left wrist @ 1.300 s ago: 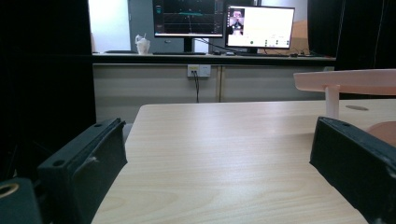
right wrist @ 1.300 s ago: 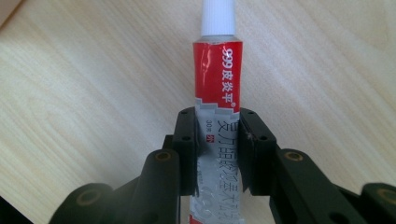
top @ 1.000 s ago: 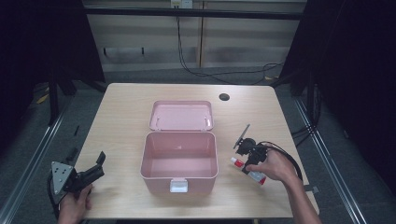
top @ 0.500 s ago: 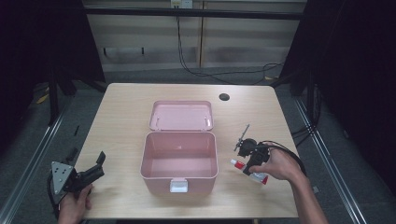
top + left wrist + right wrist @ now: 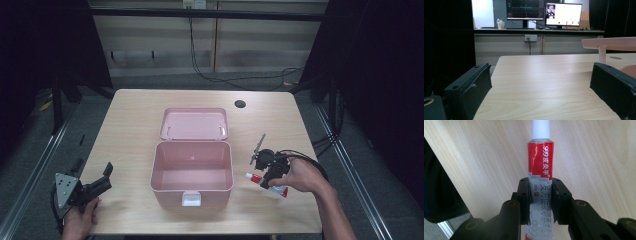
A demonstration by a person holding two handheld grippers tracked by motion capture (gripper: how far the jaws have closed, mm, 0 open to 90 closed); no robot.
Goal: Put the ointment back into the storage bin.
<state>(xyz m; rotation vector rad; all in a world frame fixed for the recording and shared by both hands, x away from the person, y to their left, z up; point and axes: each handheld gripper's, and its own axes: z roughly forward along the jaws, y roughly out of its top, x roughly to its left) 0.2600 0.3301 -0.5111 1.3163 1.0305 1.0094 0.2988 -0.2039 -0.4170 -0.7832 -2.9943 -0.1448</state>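
Now the right gripper pinches the ointment tube flat on the table, left gripper idle and spread; next likely a lift toward the open pink box.

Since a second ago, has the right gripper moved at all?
Barely, if at all. The right gripper sits the same way off the pink box, its jaws closed on the red and white tube lying on the table.
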